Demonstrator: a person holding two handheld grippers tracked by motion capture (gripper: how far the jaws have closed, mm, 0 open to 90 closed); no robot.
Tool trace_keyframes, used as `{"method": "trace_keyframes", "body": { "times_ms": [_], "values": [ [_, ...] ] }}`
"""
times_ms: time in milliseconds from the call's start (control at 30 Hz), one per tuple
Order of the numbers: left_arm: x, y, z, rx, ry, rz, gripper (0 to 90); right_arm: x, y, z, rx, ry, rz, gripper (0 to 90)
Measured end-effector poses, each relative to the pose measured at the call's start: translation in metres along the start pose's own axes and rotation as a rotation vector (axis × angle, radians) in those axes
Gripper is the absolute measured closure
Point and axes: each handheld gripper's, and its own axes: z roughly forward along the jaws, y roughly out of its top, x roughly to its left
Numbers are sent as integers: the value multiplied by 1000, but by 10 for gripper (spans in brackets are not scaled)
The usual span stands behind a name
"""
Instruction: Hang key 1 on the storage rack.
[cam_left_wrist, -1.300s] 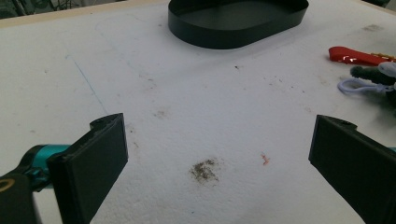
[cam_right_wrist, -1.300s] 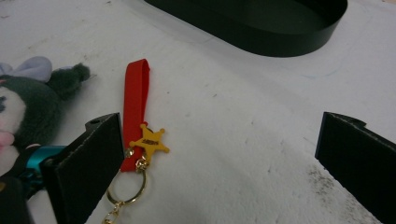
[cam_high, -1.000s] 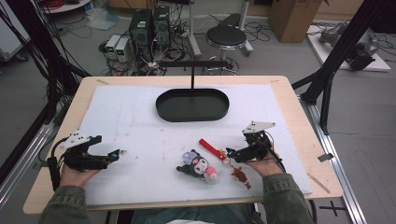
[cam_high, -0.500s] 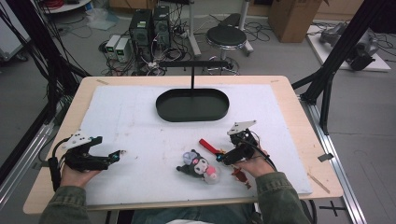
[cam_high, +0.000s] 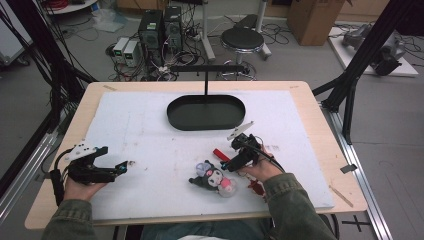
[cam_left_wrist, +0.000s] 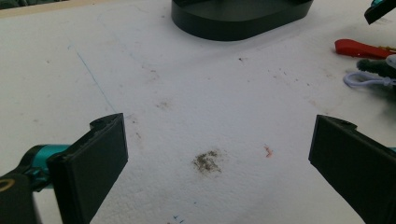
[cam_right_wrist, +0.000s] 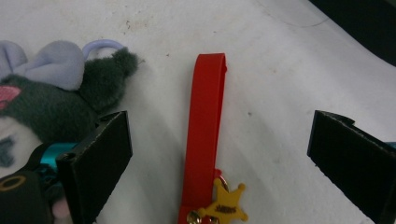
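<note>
A red strap (cam_right_wrist: 205, 126) with a yellow star charm (cam_right_wrist: 226, 206) lies flat on the white foam board. My right gripper (cam_right_wrist: 219, 140) hovers over it with one jaw on each side. The jaws have just been closing a little, with the strap between them but untouched, so the gripper is open. A dark plush toy (cam_right_wrist: 51, 105) with lilac ears lies just left of the left jaw. In the high view the right gripper (cam_high: 226, 165) sits between the strap (cam_high: 220, 154) and the plush (cam_high: 212, 177). My left gripper (cam_high: 127, 164) rests open at the board's left, and its jaws (cam_left_wrist: 219, 140) hold nothing.
A black oval base (cam_high: 206, 112) with an upright post and crossbar stands at the back middle of the white board (cam_high: 145, 130). It also appears at the top of the left gripper view as the base (cam_left_wrist: 238, 16). A white cord loop (cam_left_wrist: 364, 80) lies by the plush.
My right gripper has moved left across the board, from beside the strap to over it and close to the plush. The left gripper has stayed put.
</note>
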Motion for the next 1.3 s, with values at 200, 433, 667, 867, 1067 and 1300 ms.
{"method": "trace_keyframes", "body": {
  "times_ms": [200,433,667,867,1067,1300],
  "values": [
    [0,0,0,2,0,0,49,3,15,9,91,15,-35,210],
    [1,0,0,2,-2,-1,49,5,24,16,128,-2,-20,314],
    [1,0,0,0,0,-3,49,8,29,19,187,15,-2,480],
    [1,0,0,-3,1,-5,49,8,30,24,216,5,29,601],
    [1,0,0,-3,0,-3,49,5,30,22,217,-6,44,751],
    [1,0,1,0,-6,-1,49,2,30,11,160,-23,59,755]
  ]
}}
